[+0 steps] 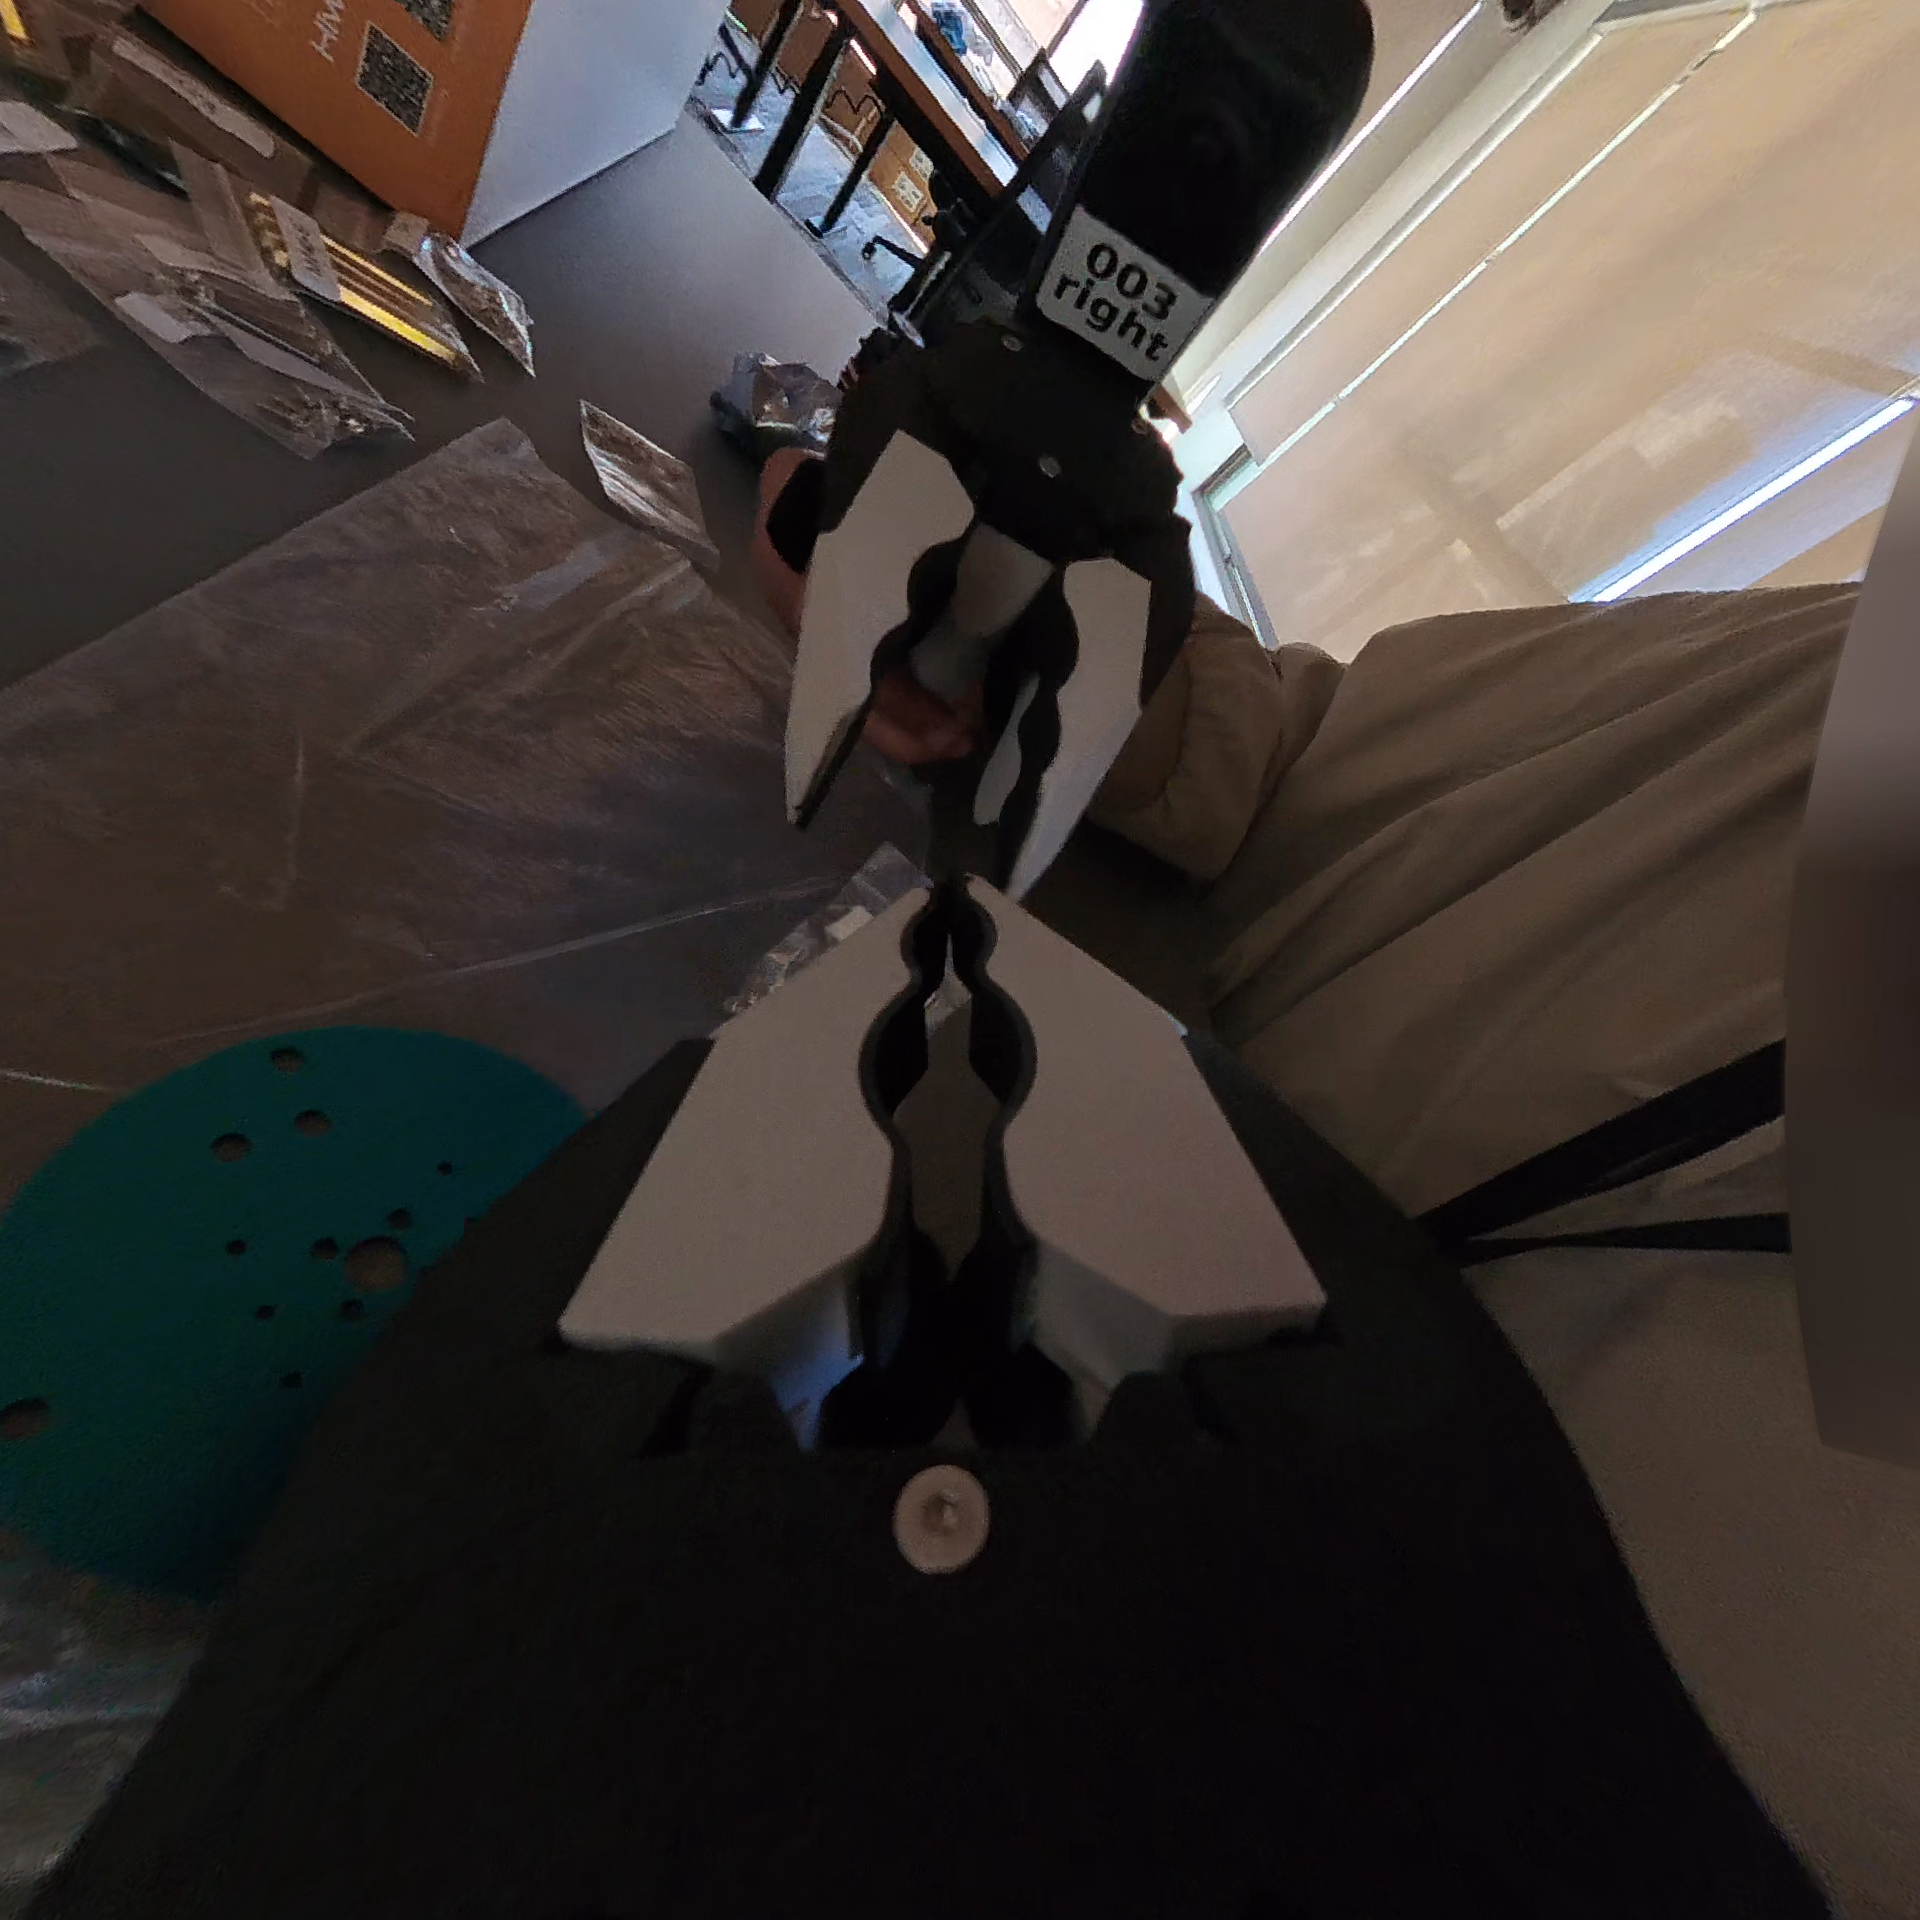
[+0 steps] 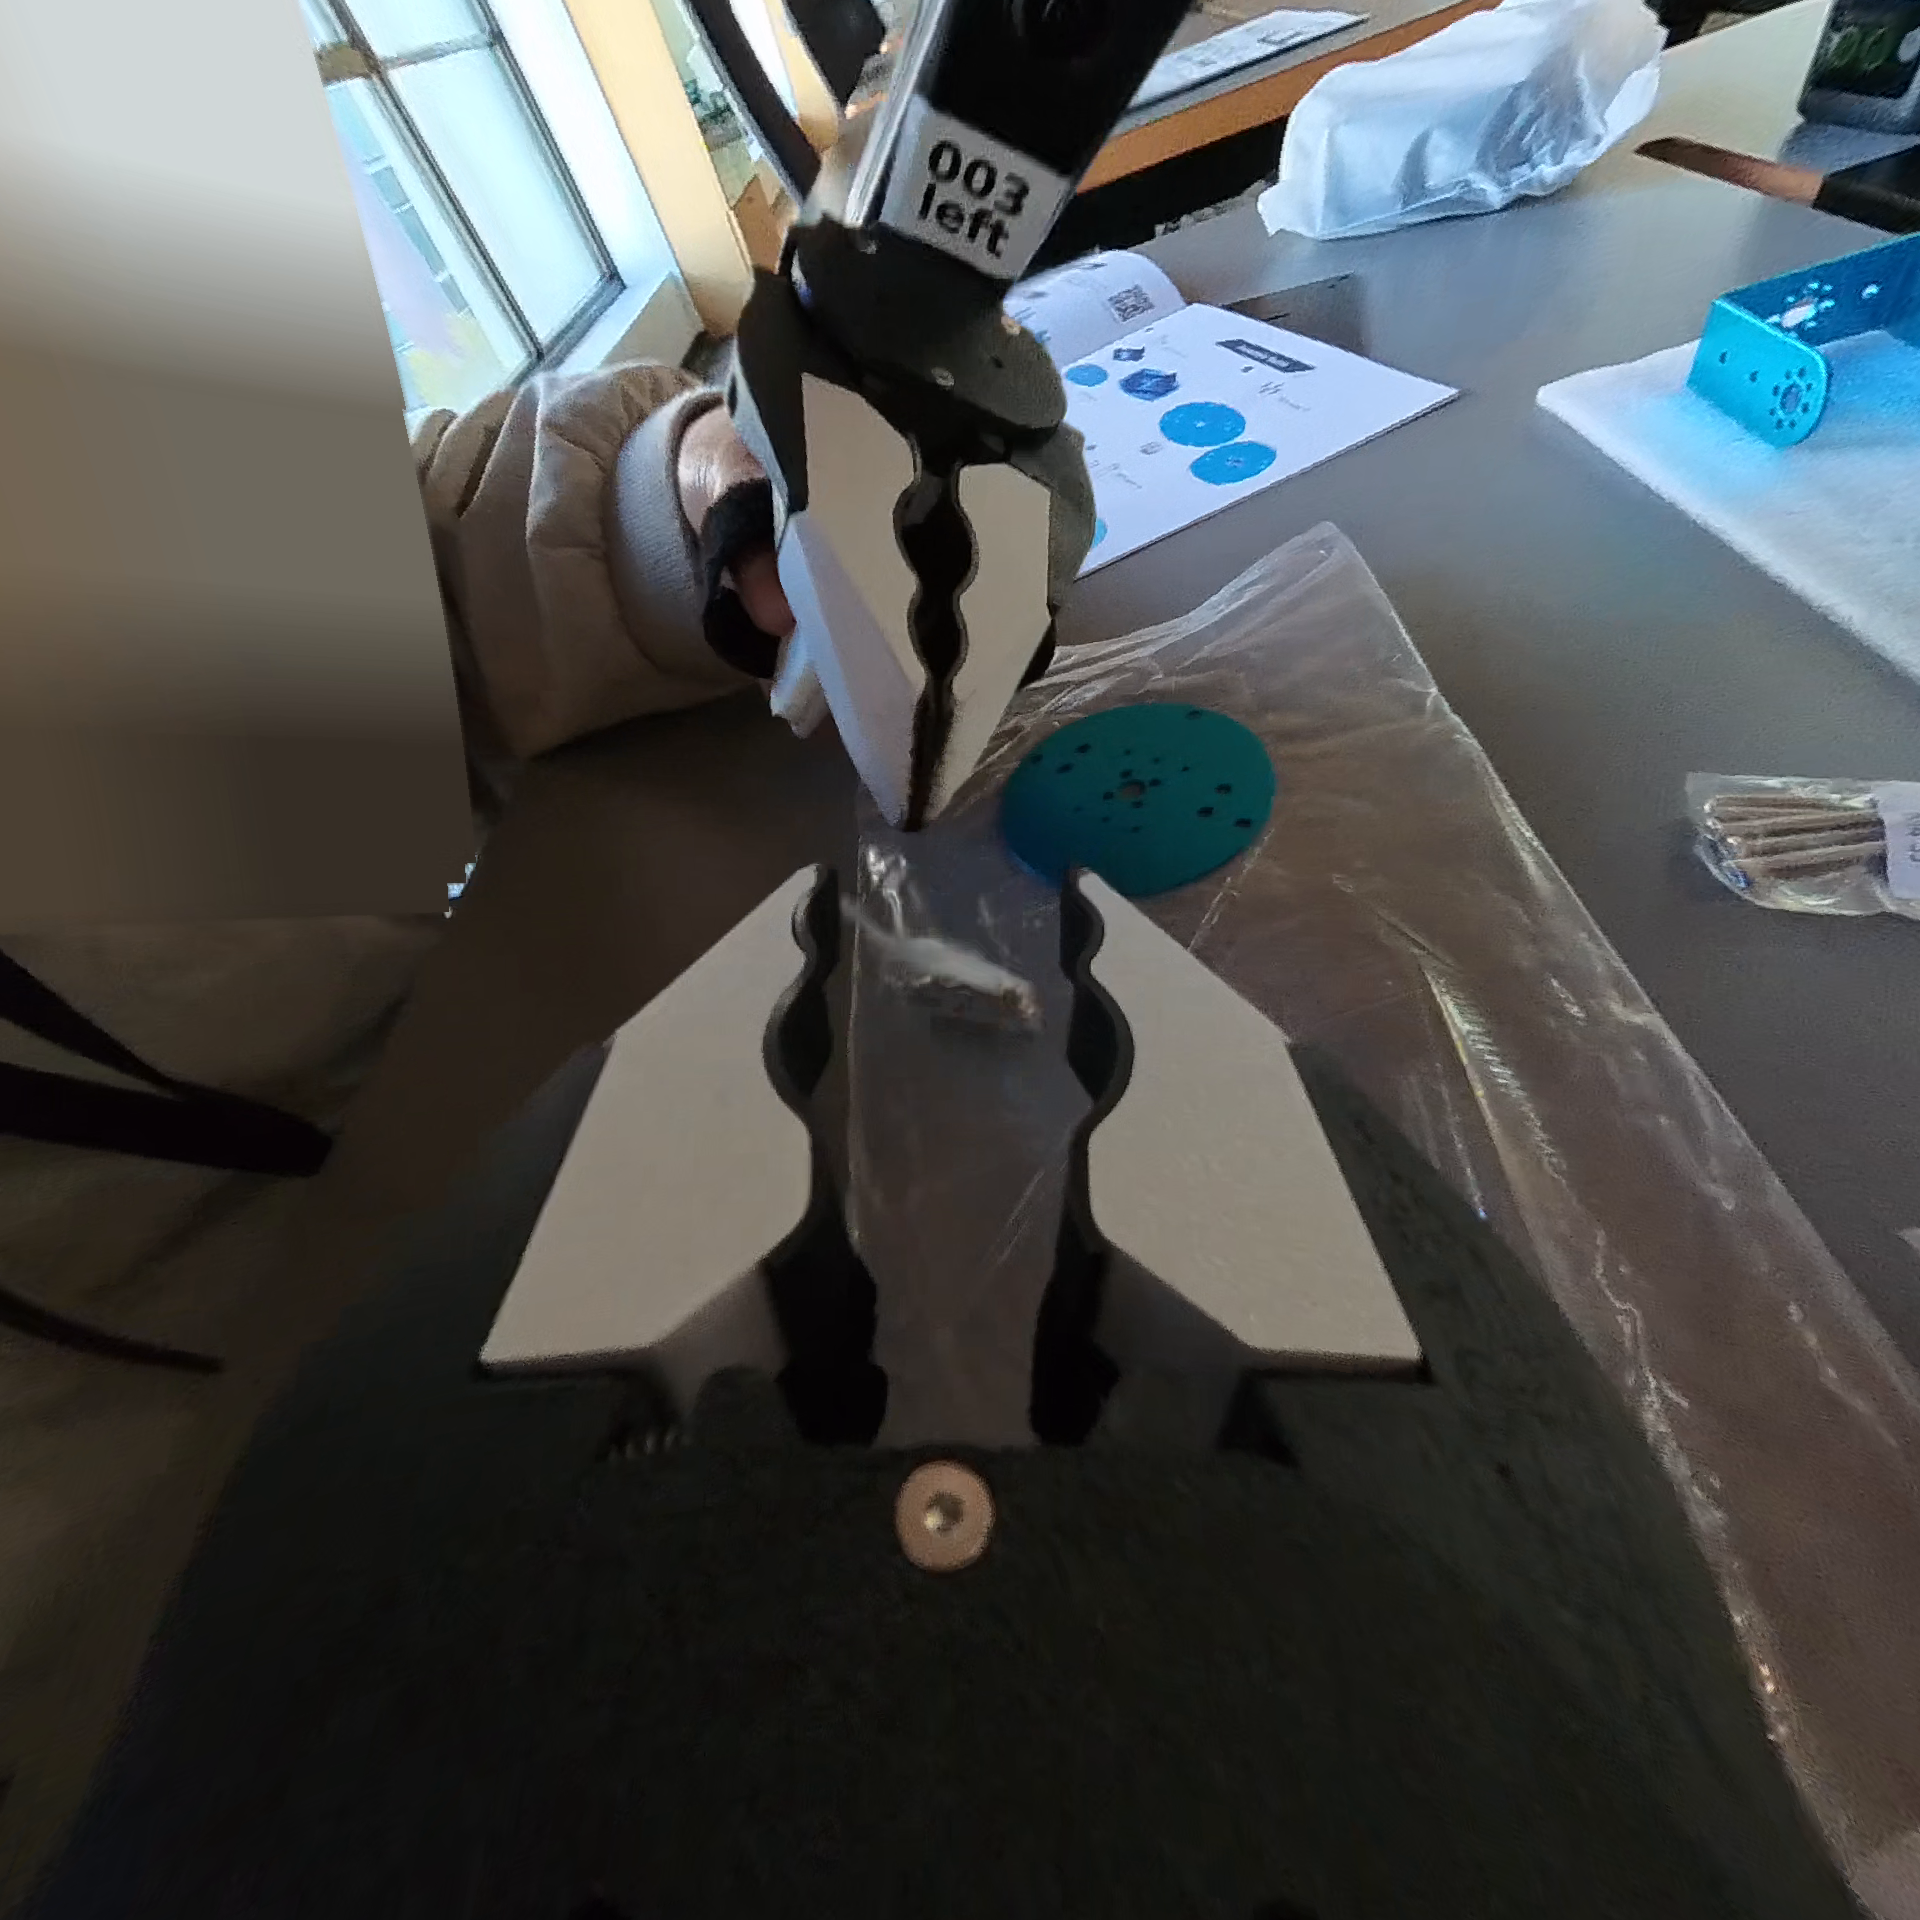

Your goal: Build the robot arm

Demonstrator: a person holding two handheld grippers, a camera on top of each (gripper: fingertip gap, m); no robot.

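My left gripper [image 1: 951, 899] is shut on the top edge of a small clear plastic bag [image 2: 956, 1091] and holds it up above the dark table. The bag has small metal parts [image 2: 966, 987] inside. In the right wrist view the left gripper [image 2: 914, 821] points down at the bag's far end. My right gripper [image 2: 951, 878] is open, with the bag hanging between its fingers; whether they touch it I cannot tell. It faces the left one in the left wrist view [image 1: 914, 852]. A teal perforated disc [image 2: 1138, 800] lies on a large clear plastic sheet [image 2: 1403, 935] just beyond.
An open instruction booklet [image 2: 1226, 416], a blue metal bracket [image 2: 1808, 343] on a white pad [image 2: 1766, 520] and a bag of screws [image 2: 1808, 842] lie to the right. An orange box [image 1: 395, 94] and several parts bags [image 1: 260, 301] lie farther off. A beige sleeve [image 1: 1455, 883] is beside the grippers. Left and right tips are no more than a few centimetres apart. Between my right fingertips and the teal perforated disc [image 2: 1138, 800] there is roughly 9 centimetres.
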